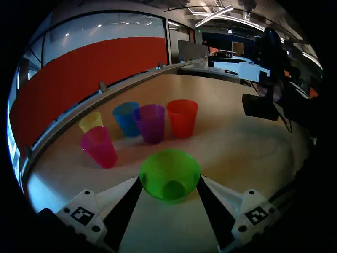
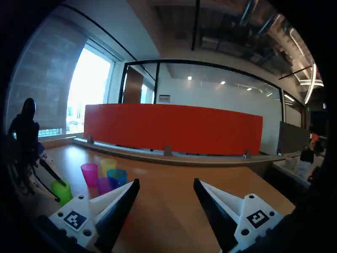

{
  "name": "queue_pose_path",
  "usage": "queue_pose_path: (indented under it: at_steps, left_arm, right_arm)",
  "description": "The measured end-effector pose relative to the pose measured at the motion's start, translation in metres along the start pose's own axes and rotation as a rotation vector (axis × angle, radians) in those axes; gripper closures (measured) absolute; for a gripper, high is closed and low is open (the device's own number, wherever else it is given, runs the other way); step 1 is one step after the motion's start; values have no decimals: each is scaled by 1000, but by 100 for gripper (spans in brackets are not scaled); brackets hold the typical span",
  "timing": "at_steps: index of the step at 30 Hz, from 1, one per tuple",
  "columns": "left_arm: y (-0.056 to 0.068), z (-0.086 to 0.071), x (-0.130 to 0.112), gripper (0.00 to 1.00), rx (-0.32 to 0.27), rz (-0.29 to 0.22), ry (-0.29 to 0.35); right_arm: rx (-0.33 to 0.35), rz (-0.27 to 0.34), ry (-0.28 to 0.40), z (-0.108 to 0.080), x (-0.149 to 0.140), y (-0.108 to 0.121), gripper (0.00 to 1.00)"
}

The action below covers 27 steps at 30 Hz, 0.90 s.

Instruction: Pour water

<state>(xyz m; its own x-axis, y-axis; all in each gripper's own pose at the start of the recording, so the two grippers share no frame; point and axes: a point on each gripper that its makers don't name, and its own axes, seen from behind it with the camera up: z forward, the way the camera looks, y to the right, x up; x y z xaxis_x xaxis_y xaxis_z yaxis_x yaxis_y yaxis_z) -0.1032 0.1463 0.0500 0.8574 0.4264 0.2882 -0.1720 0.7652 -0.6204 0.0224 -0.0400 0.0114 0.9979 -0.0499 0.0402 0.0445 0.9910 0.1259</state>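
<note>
Left hand-held gripper (image 1: 169, 178) was clenched on the green cup (image 1: 169, 175), both fingers against its sides, mouth tipped toward the camera. I couldn't tell if the cup was lifted or resting on the table (image 1: 236, 139). No water was visible in it, though clear water would be hard to spot. Right hand-held gripper (image 2: 166, 181) was released with nothing between its fingers, over the table's middle. Pink cup (image 1: 99, 146), yellow cup (image 1: 90, 121), blue cup (image 1: 126, 118), purple cup (image 1: 150, 122) and red cup (image 1: 182, 118) stood clustered near the table's far edge by the red partition (image 1: 92, 71). Judged early: cup grasped, pour not yet begun, receiving cup unclear. No readable writing or brands, just square markers (image 1: 82, 215) on the fingers.
</note>
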Motion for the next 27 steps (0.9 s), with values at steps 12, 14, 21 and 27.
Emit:
queue_pose_path:
  at_steps: [12,14,21,27]
  left_arm:
    - [-4,3,0,13,35,1,25]
    - [-4,2,0,13,44,-1,28]
    - [-4,-9,16,13,58,-69,94]
    - [-10,-22,26,14,90,-117,147]
  right_arm:
    - [10,3,-2,0,-2,-5,0]
    - [14,0,-1,1,-1,-6,1]
    - [34,-22,-5,5,3,-14,0]
    - [69,-59,-21,11,5,-25,1]
